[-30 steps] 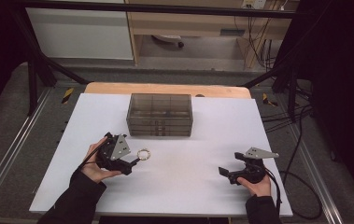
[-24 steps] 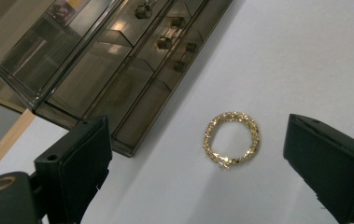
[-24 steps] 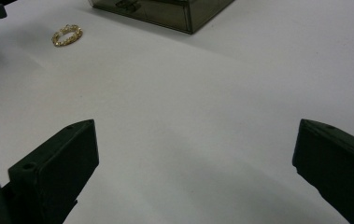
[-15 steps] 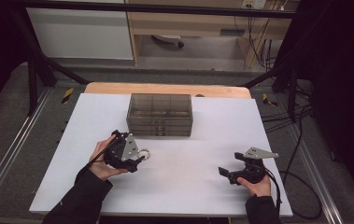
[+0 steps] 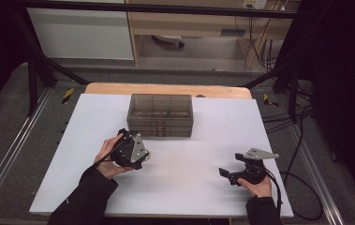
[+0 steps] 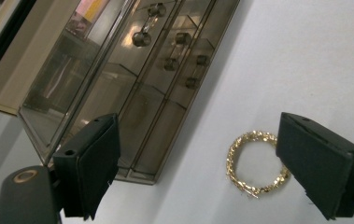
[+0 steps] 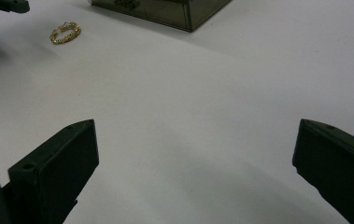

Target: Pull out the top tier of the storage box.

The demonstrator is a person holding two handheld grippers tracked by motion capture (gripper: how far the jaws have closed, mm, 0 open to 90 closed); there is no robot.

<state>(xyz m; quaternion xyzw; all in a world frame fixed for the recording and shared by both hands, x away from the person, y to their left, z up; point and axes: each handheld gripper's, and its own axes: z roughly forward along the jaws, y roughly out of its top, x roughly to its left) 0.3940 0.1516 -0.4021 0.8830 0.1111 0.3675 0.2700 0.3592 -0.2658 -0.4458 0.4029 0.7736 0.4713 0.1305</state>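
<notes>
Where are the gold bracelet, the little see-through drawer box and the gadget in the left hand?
gold bracelet (image 6: 257,163), left gripper view, its chain loop
drawer box (image 5: 160,107), high view, its top
left gripper (image 6: 198,172), left gripper view, between its fingers

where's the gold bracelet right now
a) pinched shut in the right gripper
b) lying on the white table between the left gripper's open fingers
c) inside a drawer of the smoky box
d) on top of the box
b: in the left gripper view the gold bracelet lies flat on the white table beside the smoky drawer box, with the left gripper open around it, one of the fingers right at its rim.
</notes>
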